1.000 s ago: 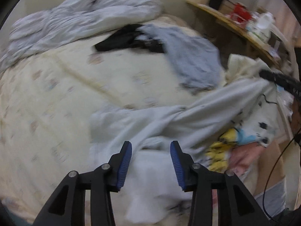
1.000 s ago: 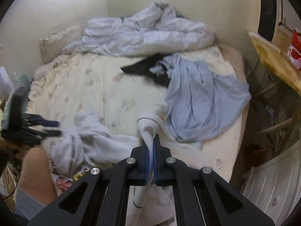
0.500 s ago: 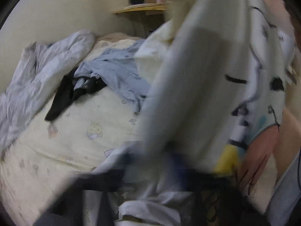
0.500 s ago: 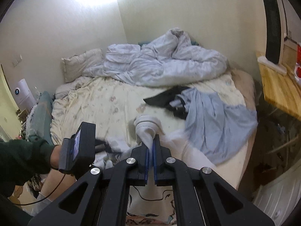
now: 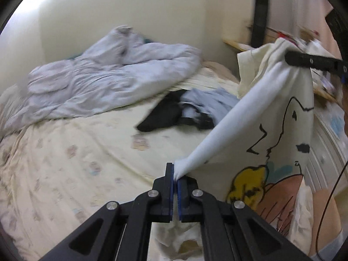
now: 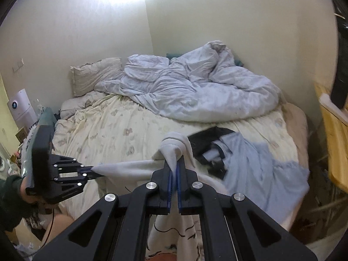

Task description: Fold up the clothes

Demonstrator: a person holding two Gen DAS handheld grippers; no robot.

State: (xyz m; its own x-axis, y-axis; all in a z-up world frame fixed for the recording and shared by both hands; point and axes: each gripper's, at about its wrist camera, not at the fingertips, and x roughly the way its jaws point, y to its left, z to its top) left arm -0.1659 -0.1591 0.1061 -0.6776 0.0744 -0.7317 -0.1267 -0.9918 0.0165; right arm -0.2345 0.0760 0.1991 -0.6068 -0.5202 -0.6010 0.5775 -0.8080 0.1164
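Above the cream patterned bed [image 6: 113,134], both jaws clamp the white cartoon-print cotton T-shirt [image 5: 282,134], stretched between; folding not begun, pale-blue garment [image 6: 261,165] untouched.

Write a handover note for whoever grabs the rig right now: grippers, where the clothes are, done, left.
Left gripper: shut on one corner of the white cartoon-print T-shirt.
Right gripper: shut on the opposite bunched end of it.
The shirt hangs stretched between them above the near edge of the bed, print facing the person.
Light blue garment and black garment lie crumpled on the bed, unfolded, near the rumpled duvet.
Done: shirt picked up and spread.
Left: lay it flat, fold it, then likely the other two.
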